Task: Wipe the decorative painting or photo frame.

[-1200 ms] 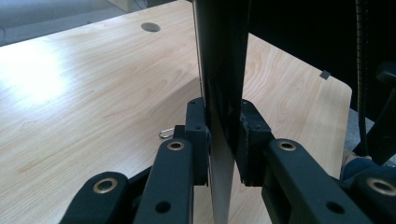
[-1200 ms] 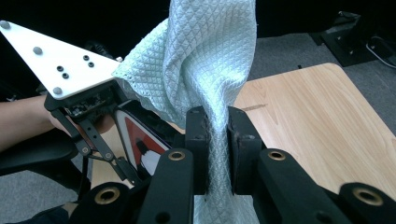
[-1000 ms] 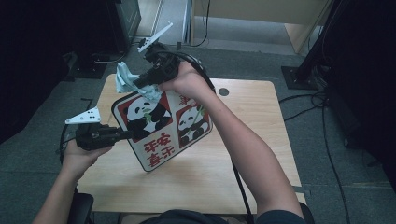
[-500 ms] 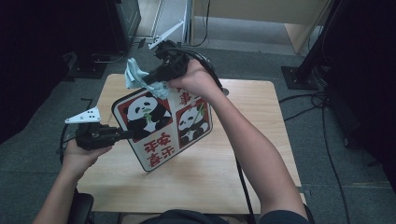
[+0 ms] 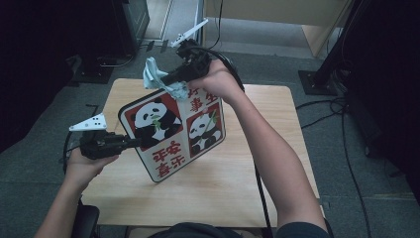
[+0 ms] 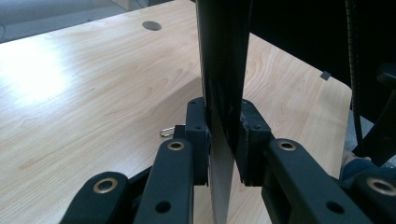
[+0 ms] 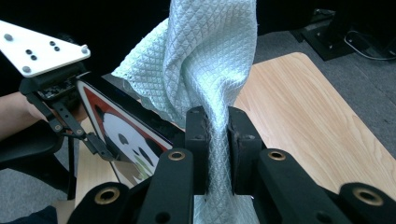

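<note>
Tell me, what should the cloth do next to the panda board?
Probably sweep the cloth back down across the panda board. The right gripper pinches the cloth at the board's top edge, and the left gripper clamps the board's edge, tilted up off the table, ready for wiping.

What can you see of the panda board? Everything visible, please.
The panda board is a flat, rigid rounded square: white rim, red panels, two pandas, red characters. It is tilted over the wooden table, its lower corner low near the tabletop. The left gripper clamps its left edge; in the left gripper view it looks thin, dark and glossy edge-on. The pale green cloth, held by the right gripper, lies against its top edge.
</note>
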`<act>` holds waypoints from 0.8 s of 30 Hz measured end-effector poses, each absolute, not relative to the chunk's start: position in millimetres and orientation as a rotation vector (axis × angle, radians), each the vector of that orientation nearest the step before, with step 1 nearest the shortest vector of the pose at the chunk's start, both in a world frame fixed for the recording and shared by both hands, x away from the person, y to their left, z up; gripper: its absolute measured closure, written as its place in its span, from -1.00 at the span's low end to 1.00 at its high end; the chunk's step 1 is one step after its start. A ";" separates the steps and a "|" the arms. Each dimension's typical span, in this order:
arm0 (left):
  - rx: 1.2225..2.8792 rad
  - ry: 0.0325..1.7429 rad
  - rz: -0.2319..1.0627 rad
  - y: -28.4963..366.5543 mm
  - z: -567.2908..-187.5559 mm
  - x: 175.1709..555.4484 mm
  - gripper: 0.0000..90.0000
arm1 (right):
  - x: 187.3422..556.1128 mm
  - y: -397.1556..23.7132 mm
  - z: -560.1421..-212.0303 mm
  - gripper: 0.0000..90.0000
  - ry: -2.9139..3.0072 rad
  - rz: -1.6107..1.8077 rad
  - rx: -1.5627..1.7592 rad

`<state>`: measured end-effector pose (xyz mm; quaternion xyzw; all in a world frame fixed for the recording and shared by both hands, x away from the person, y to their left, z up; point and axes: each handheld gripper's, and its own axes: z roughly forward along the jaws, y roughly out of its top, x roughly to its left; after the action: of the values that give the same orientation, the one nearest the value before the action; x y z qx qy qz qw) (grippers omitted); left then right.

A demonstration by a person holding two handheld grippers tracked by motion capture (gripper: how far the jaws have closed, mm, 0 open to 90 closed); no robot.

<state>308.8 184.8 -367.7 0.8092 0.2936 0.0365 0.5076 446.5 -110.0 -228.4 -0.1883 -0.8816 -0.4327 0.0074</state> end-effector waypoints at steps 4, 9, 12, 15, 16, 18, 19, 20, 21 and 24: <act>1.952 0.710 0.089 185.6 -367.6 309.4 0.73 | 449.6 -116.4 -228.2 0.80 -2.753 -1.350 -0.617; 1.951 0.707 0.087 185.9 -367.6 309.8 0.73 | 452.2 -123.6 -227.7 0.80 -2.756 -1.346 -0.646; 1.948 0.710 0.087 186.3 -367.8 310.0 0.73 | 454.6 -130.0 -227.5 0.80 -2.759 -1.348 -0.672; 1.946 0.712 0.088 186.5 -367.8 310.2 0.73 | 456.6 -135.4 -227.5 0.80 -2.760 -1.349 -0.693; 1.946 0.712 0.088 186.5 -367.8 310.2 0.73 | 457.2 -137.2 -227.5 0.80 -2.757 -1.350 -0.700; 1.947 0.712 0.091 186.7 -367.7 310.3 0.73 | 458.3 -140.7 -227.5 0.80 -2.761 -1.353 -0.706; 1.948 0.713 0.093 187.0 -367.7 310.4 0.73 | 458.6 -142.0 -227.5 0.80 -2.761 -1.354 -0.714; 1.948 0.714 0.093 187.3 -367.6 310.6 0.73 | 459.0 -143.2 -227.4 0.80 -2.763 -1.353 -0.715; 1.949 0.715 0.093 187.4 -367.6 310.7 0.73 | 459.4 -145.0 -227.5 0.80 -2.767 -1.356 -0.721; 1.948 0.713 0.093 187.6 -367.6 310.8 0.73 | 460.8 -151.5 -227.5 0.80 -2.763 -1.360 -0.748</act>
<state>310.8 187.6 -367.6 0.8082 0.2957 0.0387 0.5078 460.8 -151.5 -227.5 -0.2359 -0.8718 -0.4291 -0.0137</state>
